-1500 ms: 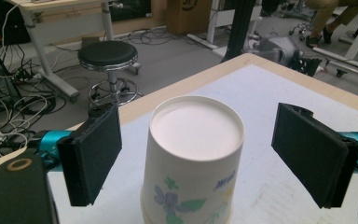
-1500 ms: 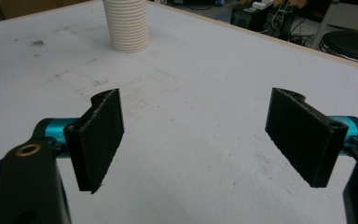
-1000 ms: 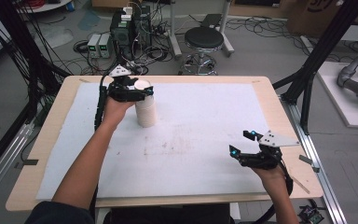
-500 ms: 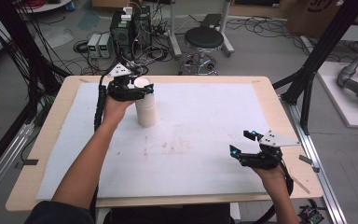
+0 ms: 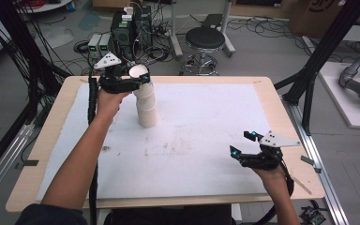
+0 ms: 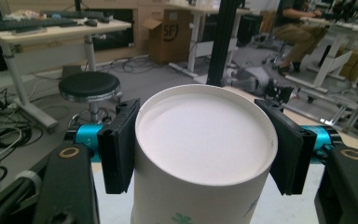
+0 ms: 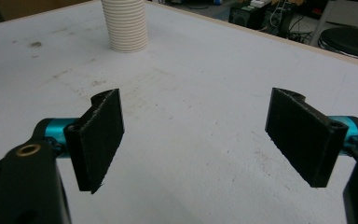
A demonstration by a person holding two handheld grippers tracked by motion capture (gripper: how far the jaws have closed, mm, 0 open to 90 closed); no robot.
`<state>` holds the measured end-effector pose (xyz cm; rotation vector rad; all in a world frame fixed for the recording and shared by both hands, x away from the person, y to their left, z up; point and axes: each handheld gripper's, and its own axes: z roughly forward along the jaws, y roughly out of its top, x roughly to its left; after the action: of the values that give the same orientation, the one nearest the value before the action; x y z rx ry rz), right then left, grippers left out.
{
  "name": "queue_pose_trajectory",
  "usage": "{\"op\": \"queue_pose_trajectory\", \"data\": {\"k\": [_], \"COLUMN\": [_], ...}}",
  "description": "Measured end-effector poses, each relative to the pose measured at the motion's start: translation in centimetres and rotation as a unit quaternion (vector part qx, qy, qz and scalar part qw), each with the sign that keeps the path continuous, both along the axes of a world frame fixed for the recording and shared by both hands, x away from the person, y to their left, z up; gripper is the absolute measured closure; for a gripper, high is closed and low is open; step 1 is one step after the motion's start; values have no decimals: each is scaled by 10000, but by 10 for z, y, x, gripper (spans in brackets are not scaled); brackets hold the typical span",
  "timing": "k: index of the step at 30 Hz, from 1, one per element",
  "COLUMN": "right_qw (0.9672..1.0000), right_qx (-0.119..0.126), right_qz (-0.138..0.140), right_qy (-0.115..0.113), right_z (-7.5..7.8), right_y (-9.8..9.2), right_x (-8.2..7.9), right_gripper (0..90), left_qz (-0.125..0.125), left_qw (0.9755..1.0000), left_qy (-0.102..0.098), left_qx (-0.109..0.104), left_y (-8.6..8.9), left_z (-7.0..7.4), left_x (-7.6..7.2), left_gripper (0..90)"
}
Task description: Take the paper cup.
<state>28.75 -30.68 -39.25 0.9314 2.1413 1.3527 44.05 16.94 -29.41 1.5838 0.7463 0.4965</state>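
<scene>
A stack of white paper cups [image 5: 147, 110] stands on the white mat at the back left, and its ribbed lower part is also in the right gripper view [image 7: 126, 25]. My left gripper [image 5: 138, 76] is shut on the top cup [image 5: 139, 72], held slightly above the rest of the stack. Its jaws have just been closing with that cup between them. In the left gripper view both pads [image 6: 119, 144] press the cup [image 6: 205, 186] just below its rim. My right gripper [image 5: 241, 143] hovers open over the mat near the front right, nothing between its fingers [image 7: 100, 135].
The white mat [image 5: 206, 136] covers a wooden table with a bare rim [image 5: 168, 201]. Behind the table stand a black stool [image 5: 205, 38] and electronics with cables [image 5: 126, 26]. Black frame posts [image 5: 318, 61] rise at the right.
The left gripper has closed on the top cup and risen, lifting it partly out of the stack. The right gripper has stayed where it was.
</scene>
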Motion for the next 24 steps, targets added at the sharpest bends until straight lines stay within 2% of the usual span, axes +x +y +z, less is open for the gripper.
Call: {"op": "queue_pose_trajectory", "data": {"k": [5, 7, 11, 13, 15, 18, 24], "right_qw": [10000, 10000, 10000, 10000, 10000, 9999, 9999], "right_qx": [10, 21, 18, 4, -16, -34, -36], "right_qz": [6, 6, 40, 59, 70, 103, 96], "right_qy": [11, 16, 30, 20, 17, 11, 34], "right_z": [0, 0, 0, 0, 0, 0, -1], "right_y": [1, 1, 3, 4, 5, 7, 9], "right_x": [0, 0, 0, 0, 0, 1, 1], "right_gripper": [196, 195, 196, 196, 196, 195, 195], "left_qz": [-78, -129, -242, -279, -384, -464, -440], "left_qw": [9993, 9988, 9985, 9981, 9977, 9976, 9985], "left_qy": [-254, -294, -376, -429, -400, -388, -307], "left_qx": [-279, -374, -303, -337, -383, -333, -143], "left_y": [12, 16, 25, 30, 35, 41, 54], "left_z": [18, 22, 29, 31, 29, 20, -8], "left_x": [-15, -20, -36, -45, -54, -68, -91], "left_gripper": [350, 352, 351, 352, 352, 351, 351]}}
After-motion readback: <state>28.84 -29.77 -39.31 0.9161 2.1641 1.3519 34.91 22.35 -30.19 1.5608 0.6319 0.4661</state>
